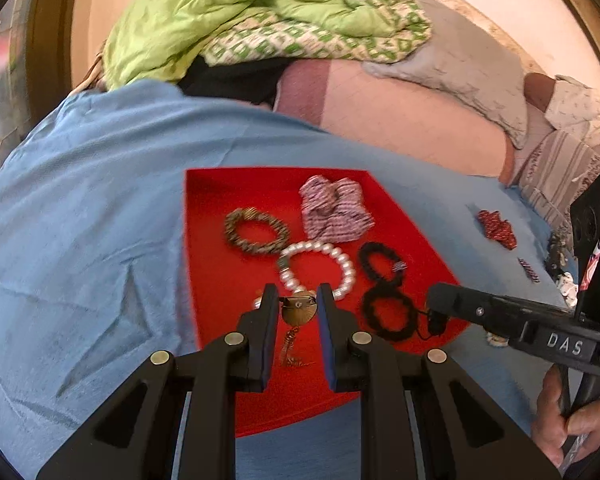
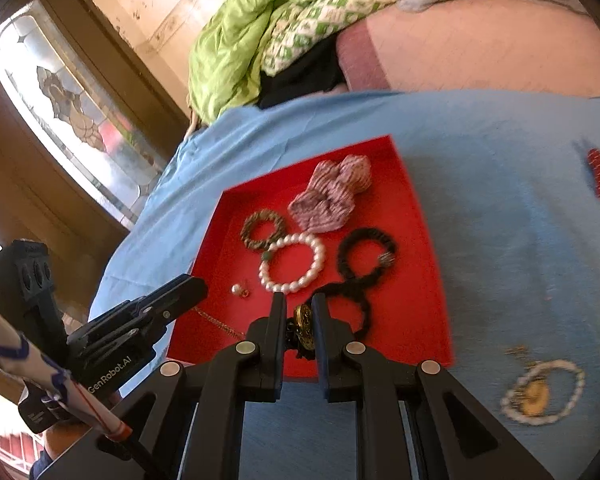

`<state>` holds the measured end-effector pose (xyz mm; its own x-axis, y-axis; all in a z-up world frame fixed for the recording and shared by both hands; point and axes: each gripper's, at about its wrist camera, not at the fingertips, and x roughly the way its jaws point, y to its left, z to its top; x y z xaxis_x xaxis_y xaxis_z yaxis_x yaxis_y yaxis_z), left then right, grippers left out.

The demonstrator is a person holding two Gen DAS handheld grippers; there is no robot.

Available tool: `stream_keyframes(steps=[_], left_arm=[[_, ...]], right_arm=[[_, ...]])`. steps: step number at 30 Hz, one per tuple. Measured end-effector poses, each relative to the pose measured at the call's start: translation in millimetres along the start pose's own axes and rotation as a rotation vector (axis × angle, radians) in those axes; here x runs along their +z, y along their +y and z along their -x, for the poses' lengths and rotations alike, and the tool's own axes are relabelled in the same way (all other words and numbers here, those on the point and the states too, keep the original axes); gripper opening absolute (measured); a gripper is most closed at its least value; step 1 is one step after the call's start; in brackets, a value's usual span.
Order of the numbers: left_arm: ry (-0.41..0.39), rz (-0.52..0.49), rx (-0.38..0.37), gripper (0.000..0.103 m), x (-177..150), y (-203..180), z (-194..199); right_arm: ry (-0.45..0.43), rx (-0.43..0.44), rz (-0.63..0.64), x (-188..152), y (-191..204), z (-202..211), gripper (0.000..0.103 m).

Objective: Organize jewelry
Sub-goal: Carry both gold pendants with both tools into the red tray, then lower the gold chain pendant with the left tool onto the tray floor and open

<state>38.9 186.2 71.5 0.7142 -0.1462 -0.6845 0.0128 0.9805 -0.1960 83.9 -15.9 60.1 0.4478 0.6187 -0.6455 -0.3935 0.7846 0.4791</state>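
Left tongs (image 1: 298, 300): I have them narrow, pinching a gold fan earring (image 1: 297, 312) whose chain hangs toward 6 o'clock
Right tongs (image 2: 299, 312): narrow, clamped on a dark gold pendant (image 2: 305, 326)
Red tray (image 2: 420, 312): directly under both loads, its open floor at 12 o'clock from each tip
Pearl bracelet (image 2: 292, 264): just past my tips at 12, so I'd release short of it
Nearer hand: cannot tell; both hover at the tray's near edge
Still outside: pearl strand (image 2: 542, 392), on the blue bedsheet (image 2: 500, 240) at 4 o'clock

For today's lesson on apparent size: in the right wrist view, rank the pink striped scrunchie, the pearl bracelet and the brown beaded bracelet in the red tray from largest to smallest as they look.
1. Pink striped scrunchie
2. Pearl bracelet, close to the scrunchie in spread, so this order is unsure
3. Brown beaded bracelet, clearly smallest

All lie in the red tray.
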Motion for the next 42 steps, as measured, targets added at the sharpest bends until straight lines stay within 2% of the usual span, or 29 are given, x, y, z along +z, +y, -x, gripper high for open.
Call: stream_keyframes(steps=[7,13,24,42], left_arm=[[0.029,0.021,0.032,0.018,-3.4,13.7,-6.1],[0.047,0.015,0.041,0.018,-5.0,13.5,-13.3],[0.067,-0.009,0.044,0.018,-3.6,4.7,-26.0],[0.085,-0.025,0.056,0.018,-4.3,3.4,-32.0]], right_arm=[[0.033,0.016,0.023,-1.7,14.4,-26.9,0.014],[0.055,0.001,0.039,-3.8,11.1,-39.1,0.014],[0.069,-0.055,0.103,-9.6,13.7,-42.4,0.014],[0.073,-0.1,0.139,-13.7,15.4,-42.6,0.014]])
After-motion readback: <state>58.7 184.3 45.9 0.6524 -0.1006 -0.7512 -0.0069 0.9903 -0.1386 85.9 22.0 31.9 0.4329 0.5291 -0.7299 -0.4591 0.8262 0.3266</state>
